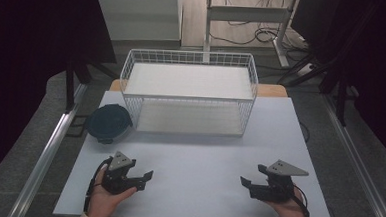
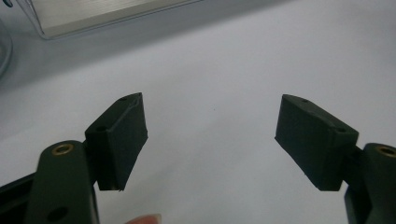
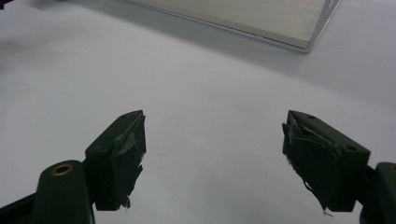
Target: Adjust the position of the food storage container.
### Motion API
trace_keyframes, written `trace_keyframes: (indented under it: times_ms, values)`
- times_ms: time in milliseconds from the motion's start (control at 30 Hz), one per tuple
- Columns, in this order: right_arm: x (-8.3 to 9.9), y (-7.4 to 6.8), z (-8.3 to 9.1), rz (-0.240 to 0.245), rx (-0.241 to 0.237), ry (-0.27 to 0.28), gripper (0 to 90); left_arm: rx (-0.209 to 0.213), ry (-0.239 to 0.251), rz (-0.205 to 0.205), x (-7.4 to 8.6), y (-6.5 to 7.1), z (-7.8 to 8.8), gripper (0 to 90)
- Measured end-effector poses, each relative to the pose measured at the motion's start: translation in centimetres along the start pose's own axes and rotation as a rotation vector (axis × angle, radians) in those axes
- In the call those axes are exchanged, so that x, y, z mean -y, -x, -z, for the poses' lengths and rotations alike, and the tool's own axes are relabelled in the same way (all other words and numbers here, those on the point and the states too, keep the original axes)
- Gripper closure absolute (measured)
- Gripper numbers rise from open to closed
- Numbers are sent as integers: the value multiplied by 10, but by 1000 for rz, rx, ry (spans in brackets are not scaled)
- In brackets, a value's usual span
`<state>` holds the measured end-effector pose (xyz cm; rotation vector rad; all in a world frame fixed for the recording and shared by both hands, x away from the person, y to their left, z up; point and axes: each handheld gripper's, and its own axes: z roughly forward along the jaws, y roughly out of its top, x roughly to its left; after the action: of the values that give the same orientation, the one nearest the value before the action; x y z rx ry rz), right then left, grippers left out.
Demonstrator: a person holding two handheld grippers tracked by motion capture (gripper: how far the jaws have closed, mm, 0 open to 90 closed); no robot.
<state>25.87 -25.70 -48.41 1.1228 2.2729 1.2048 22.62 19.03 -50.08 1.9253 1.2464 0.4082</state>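
A white two-tier wire rack [image 1: 189, 91] stands at the back of the pale table [image 1: 198, 159]. A dark blue round container [image 1: 108, 123] sits at the rack's left. My left gripper [image 1: 146, 181] rests low near the front left, held in a hand, its jaws wide apart with nothing between them. My right gripper [image 1: 246, 187] rests near the front right, also open and empty. In the left gripper view the gripper [image 2: 212, 140] looks over bare table toward the rack's base [image 2: 93, 14]. In the right gripper view the gripper [image 3: 215, 158] has worn pads [image 3: 128, 156], and the rack's base [image 3: 261, 18] lies ahead.
The table's edges drop to a grey floor on both sides, with metal rails at left [image 1: 48, 151] and right [image 1: 363, 172]. A desk frame and cables [image 1: 255, 26] stand behind the rack. Bare table surface lies between the two grippers.
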Motion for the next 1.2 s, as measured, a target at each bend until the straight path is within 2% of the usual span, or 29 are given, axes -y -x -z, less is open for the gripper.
trace_keyframes:
  times_ms: [400,500,600,800,900,1033,1100,1200]
  values:
    - [-1,7,-7,1,16,11,219,-7,4,35,-2,0,4,232]
    - [-2,8,-6,-9,14,18,219,-10,6,29,-2,0,7,242]
    - [-4,5,-8,12,13,9,219,-21,11,17,1,0,12,256]
    - [-8,-2,-11,21,1,5,219,-22,18,12,3,-1,20,269]
    - [-7,-3,-11,17,3,1,220,-19,26,16,-4,-4,20,288]
    - [-4,-1,-9,17,9,-6,220,5,46,2,-12,-6,22,294]
    - [-1,2,-6,1,20,-9,220,19,63,-7,-22,-7,27,309]
    - [0,4,-4,-5,24,-9,220,11,72,-10,-29,-10,32,320]
